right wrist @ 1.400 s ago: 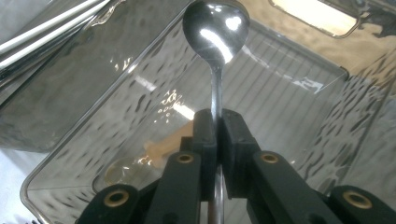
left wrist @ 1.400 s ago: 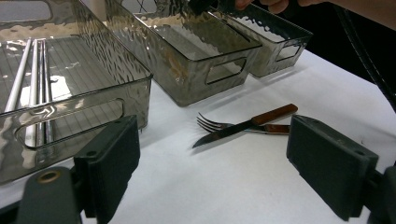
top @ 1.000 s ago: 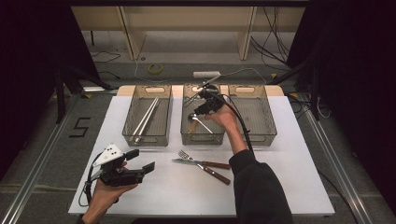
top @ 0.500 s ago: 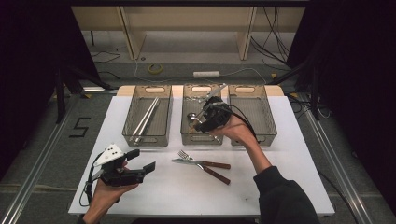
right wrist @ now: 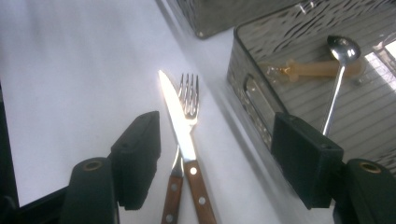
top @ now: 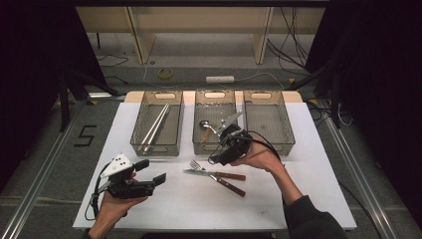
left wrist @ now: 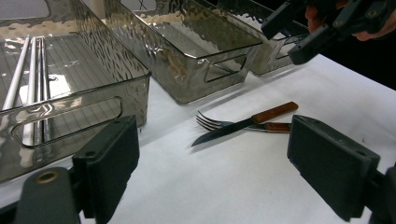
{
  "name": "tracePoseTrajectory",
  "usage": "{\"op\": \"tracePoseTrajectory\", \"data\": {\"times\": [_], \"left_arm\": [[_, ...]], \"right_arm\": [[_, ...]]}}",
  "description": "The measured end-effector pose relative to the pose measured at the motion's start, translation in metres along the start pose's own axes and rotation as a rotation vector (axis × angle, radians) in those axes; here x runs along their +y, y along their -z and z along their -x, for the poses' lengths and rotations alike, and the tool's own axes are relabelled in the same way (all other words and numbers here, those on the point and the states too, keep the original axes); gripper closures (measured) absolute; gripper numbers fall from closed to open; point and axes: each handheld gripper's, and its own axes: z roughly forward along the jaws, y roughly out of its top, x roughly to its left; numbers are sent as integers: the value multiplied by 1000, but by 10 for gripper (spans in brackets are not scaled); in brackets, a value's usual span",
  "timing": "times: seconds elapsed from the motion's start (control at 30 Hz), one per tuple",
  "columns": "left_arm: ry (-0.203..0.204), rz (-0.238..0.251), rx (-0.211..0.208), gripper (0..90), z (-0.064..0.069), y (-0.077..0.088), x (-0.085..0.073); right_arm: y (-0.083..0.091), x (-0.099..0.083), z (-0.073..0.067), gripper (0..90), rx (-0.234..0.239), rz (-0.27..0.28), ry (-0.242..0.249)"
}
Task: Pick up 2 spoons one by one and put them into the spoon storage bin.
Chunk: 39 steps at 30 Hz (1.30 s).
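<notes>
Since the earlier frames my right tool has come back out of the middle tray toward me and now hangs over the white surface just above the fork and knife. Its jaws have just been opening and stand wide with nothing between them; in the right gripper view the two crossed pieces lie on the surface beyond the jaws.

My left tool has not shifted: it sits at about 7 o'clock on the surface, jaws wide and empty, looking across at the same fork and knife.

As for progress, I judge the sorting partly done. Long metal rods, chopsticks I think, though the view is too coarse to be sure, lie in the left tray at 11 o'clock. A spoon and a pale-handled utensil rest in the middle tray. I can see nothing in the right tray at 1 o'clock.

What is left, as I read it, is the fork and the wood-handled knife, crossed near 6 o'clock of the middle tray, touching each other. Picking one cleanly will call for a grip on a handle away from the crossing.
</notes>
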Motion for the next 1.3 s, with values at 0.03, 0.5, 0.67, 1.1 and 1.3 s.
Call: {"op": "tracePoseTrajectory", "data": {"times": [0.03,0.5,0.67,1.1,1.3], "left_arm": [[0,0,0,165,0,0,0],[-1,-1,-2,163,0,0,0],[0,-2,-1,163,0,0,0],[4,-1,2,163,0,0,0],[1,-7,3,163,0,-1,0]], "right_arm": [[0,-2,0,338,-1,-4,-1],[-13,-22,0,310,3,-68,-1],[-15,-29,0,310,-8,-71,-6],[-23,-39,-3,309,-6,-88,3],[-27,-44,0,323,-3,-107,-5]]}}
